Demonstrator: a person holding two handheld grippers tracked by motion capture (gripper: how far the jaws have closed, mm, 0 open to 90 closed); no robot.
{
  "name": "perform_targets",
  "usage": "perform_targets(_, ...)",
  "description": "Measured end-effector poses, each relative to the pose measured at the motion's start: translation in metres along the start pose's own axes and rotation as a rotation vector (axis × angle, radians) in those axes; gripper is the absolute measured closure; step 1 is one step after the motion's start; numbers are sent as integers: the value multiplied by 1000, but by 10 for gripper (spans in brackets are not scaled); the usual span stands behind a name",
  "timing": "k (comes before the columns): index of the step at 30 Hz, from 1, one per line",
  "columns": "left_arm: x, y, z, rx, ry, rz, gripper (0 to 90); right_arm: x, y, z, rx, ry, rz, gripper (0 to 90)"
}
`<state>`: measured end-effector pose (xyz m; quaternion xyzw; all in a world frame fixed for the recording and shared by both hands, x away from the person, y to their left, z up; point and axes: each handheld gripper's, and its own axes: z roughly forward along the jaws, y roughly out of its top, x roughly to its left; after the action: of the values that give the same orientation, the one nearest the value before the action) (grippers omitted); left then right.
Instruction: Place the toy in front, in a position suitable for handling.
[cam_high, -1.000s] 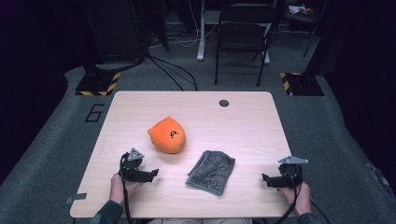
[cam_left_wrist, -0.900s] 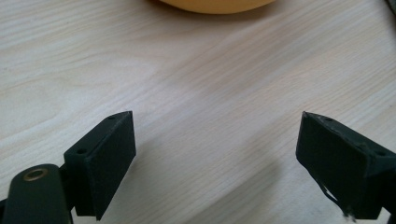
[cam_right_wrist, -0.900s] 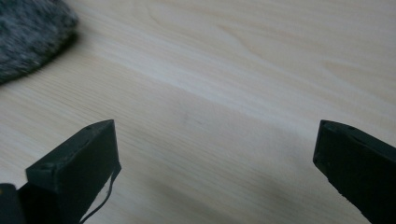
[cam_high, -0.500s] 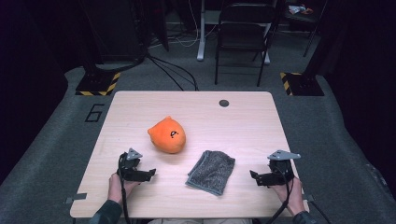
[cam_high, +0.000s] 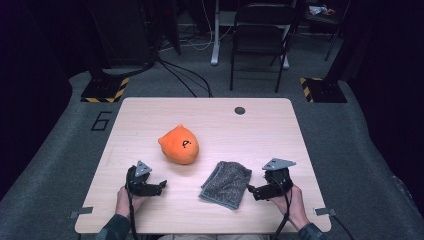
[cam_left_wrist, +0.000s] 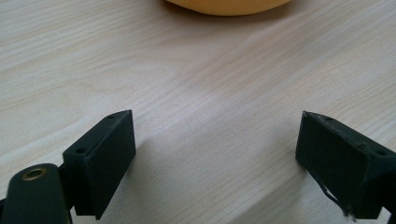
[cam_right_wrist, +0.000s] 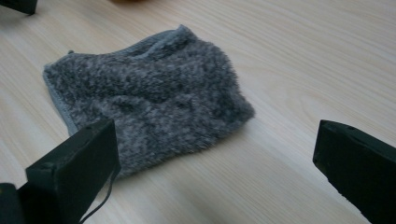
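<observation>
The right gripper stands with its 2 jaws wide apart and nothing between them, pointing across the table at the folded grey cloth, which lies just beside its tips, toward the person's left. In the right gripper view the cloth sits ahead and to the left of the gap, its near fuzzy edge running behind the left jaw, not yet between the pair. The cloth's long axis runs slantwise, from the near table edge up toward the far right. The left gripper also has its jaws spread and empty over bare wood, well apart from the cloth; the orange plush toy lies beyond it. The right hand looks far better placed for a pinch, likely on the cloth's near right edge.
</observation>
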<state>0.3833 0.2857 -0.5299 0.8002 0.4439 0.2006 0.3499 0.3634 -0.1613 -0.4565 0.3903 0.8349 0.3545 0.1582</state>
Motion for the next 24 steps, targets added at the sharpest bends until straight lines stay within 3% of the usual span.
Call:
perform_targets(6, 0, 0, 0, 0, 1, 1, 115, 13, 9, 19, 25, 22, -44, 0)
perform_targets(7, 0, 0, 0, -1, 1, 1, 115, 16, 11, 22, 27, 17, -29, 0)
perform_targets(24, 0, 0, 0, 0, 0, 1, 115, 37, 30, 73, 92, 53, -117, 0)
